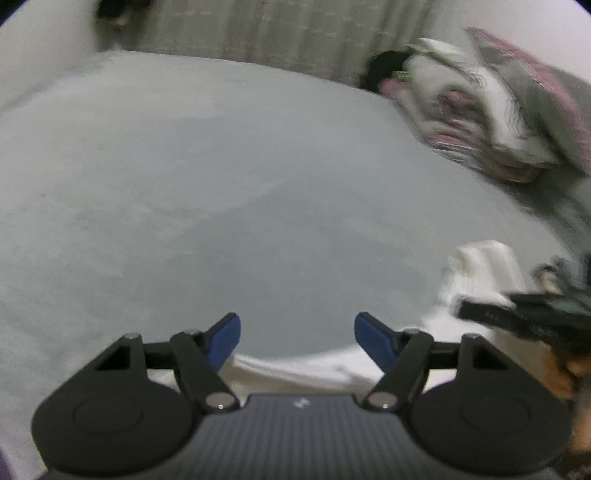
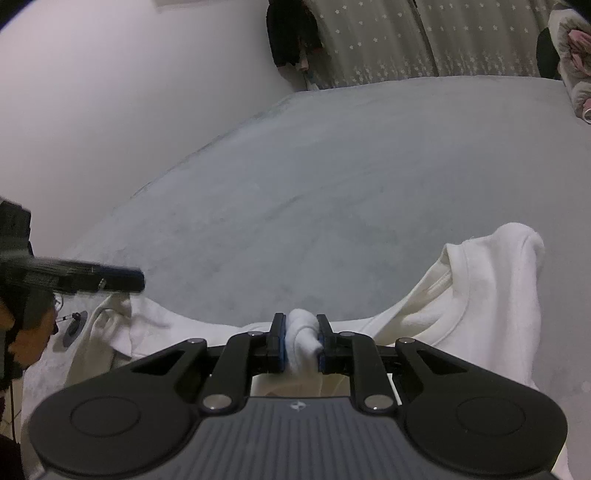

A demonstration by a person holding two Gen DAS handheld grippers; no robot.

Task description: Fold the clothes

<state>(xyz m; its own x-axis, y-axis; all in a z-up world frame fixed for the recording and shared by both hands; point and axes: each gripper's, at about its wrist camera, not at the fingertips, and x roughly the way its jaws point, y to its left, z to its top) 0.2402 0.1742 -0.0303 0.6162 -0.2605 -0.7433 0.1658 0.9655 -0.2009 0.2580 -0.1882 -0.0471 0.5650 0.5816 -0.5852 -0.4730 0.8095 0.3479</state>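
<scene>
A white garment (image 2: 480,295) lies crumpled at the near edge of a grey bed (image 2: 332,184). My right gripper (image 2: 301,343) is shut on a bunched fold of that white cloth, which bulges up between the blue pads. In the left wrist view my left gripper (image 1: 297,338) is open, its blue pads (image 1: 225,338) wide apart over the garment's near edge (image 1: 295,369), with nothing between them. The right gripper (image 1: 517,314) shows there as a dark blurred shape beside white cloth (image 1: 480,269). The left gripper (image 2: 92,278) appears blurred at the left of the right wrist view.
A heap of pink, grey and white bedding (image 1: 498,110) lies at the bed's far right. A star-patterned curtain (image 2: 388,40) hangs behind the bed, with dark clothes (image 2: 291,33) hanging beside it. A pale wall (image 2: 110,110) runs along the bed's left side.
</scene>
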